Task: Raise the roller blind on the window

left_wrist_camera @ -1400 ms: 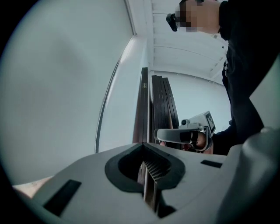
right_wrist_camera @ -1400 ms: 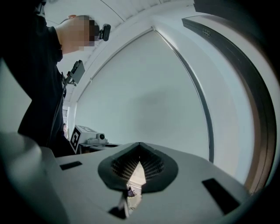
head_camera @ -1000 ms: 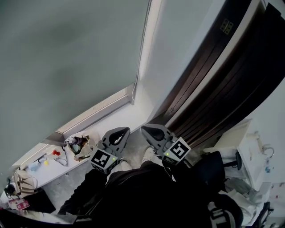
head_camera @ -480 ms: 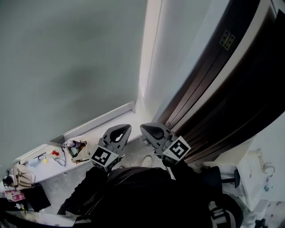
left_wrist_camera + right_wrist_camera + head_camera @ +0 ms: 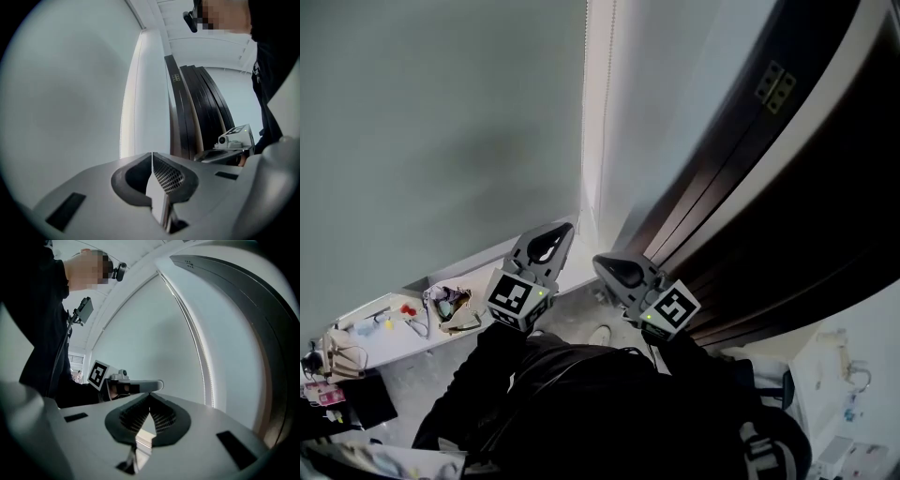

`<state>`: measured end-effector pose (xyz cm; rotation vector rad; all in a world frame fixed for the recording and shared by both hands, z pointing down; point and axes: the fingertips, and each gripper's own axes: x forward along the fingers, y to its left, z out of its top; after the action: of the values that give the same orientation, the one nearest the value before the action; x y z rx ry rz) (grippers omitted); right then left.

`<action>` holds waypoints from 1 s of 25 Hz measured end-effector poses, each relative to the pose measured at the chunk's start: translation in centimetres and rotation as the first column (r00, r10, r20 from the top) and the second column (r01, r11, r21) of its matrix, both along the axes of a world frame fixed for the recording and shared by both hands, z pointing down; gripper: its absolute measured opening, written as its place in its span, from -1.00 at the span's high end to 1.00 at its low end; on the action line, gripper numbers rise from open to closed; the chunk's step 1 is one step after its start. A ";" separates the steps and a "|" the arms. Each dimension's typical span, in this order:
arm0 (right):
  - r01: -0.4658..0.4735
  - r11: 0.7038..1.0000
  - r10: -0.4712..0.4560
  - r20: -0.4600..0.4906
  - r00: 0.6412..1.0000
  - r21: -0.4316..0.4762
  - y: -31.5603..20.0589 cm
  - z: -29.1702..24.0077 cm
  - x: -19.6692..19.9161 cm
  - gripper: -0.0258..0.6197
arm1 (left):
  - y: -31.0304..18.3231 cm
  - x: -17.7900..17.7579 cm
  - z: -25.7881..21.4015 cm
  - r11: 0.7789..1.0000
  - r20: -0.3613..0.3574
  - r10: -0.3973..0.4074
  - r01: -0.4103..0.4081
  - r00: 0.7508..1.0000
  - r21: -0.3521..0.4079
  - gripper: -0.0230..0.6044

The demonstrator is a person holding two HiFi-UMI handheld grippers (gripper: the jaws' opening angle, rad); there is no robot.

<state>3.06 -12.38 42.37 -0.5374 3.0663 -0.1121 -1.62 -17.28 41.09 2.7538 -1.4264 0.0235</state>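
The grey-green roller blind [image 5: 441, 122] hangs down over the window and fills the left of the head view. Its thin bead chain [image 5: 604, 103] runs down the white frame strip [image 5: 592, 141] at the blind's right edge. My left gripper [image 5: 563, 230] is shut and empty, held level, its tip just below and left of the chain's lower end. My right gripper [image 5: 599, 263] is shut and empty too, a little right of it. The left gripper view shows the blind [image 5: 65, 93], the chain [image 5: 134, 103] and shut jaws [image 5: 152, 155]. The right gripper view shows the chain [image 5: 202, 362] and shut jaws [image 5: 150, 395].
A dark wooden door [image 5: 769, 187] with a hinge [image 5: 775, 84] stands right of the frame. The white windowsill [image 5: 389, 342] below the blind carries a bag [image 5: 450, 305] and small items. A white shoe [image 5: 598, 335] shows on the floor. Furniture [image 5: 848, 394] fills the bottom right.
Both grippers have moved closer to the window, the left one more and slightly upward, toward the chain's lower end. The head view has swung so the blind's edge stands more upright.
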 end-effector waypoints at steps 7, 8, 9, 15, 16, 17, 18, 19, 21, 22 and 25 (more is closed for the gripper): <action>-0.048 0.999 0.048 -0.009 0.999 -0.016 -1.4 0.1 -1.0 0.90 | -6.1 -0.3 -1.8 0.998 0.010 0.056 -0.056 0.998 -0.005 0.57; -0.064 0.998 0.064 -0.008 0.998 -0.014 -1.7 0.1 -1.2 0.90 | -7.0 -0.4 -2.2 0.998 0.016 0.068 -0.068 0.998 0.003 0.53; -0.082 0.997 0.082 -0.011 0.997 -0.013 -2.0 0.2 -1.2 0.90 | -7.9 -0.4 -2.6 0.997 0.020 0.077 -0.077 0.997 0.013 0.53; -0.171 0.985 0.171 -0.002 0.985 -0.025 -3.3 0.6 -1.5 0.90 | -13.0 -0.1 -5.0 0.992 0.006 0.116 -0.116 0.993 0.051 0.45; -0.180 0.983 0.180 -0.013 0.984 -0.023 -3.4 0.7 -1.5 0.90 | -13.7 0.0 -5.2 0.991 -0.001 0.123 -0.123 0.992 0.047 0.38; -0.191 0.981 0.190 -0.024 0.981 -0.023 -3.6 0.9 -1.4 0.90 | -14.4 0.1 -5.4 0.990 -0.009 0.133 -0.132 0.991 0.041 0.34; -0.201 0.979 0.201 -0.030 0.979 -0.026 -3.8 1.0 -1.3 0.90 | -15.1 0.4 -5.4 0.989 -0.017 0.145 -0.144 0.989 0.033 0.31; -0.212 0.977 0.211 -0.033 0.977 -0.029 -4.0 1.1 -1.1 0.90 | -15.6 0.8 -5.4 0.987 -0.023 0.157 -0.156 0.987 0.025 0.31; -0.230 0.973 0.229 -0.033 0.973 -0.036 -4.4 1.4 -0.6 0.90 | -16.5 1.4 -5.3 0.985 -0.019 0.170 -0.170 0.985 0.018 0.31; -0.238 0.970 0.237 -0.031 0.971 -0.036 -4.6 1.5 -0.4 0.90 | -17.0 1.5 -5.3 0.985 -0.016 0.169 -0.169 0.985 0.019 0.31; -0.258 0.966 0.257 -0.034 0.966 -0.029 -5.0 1.3 0.0 0.90 | -18.1 1.8 -5.2 0.985 -0.015 0.170 -0.170 0.985 0.023 0.31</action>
<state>3.03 -17.41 43.70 -0.9407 2.9929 -0.1496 0.15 -35.35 35.86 2.8777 -1.1910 -0.0094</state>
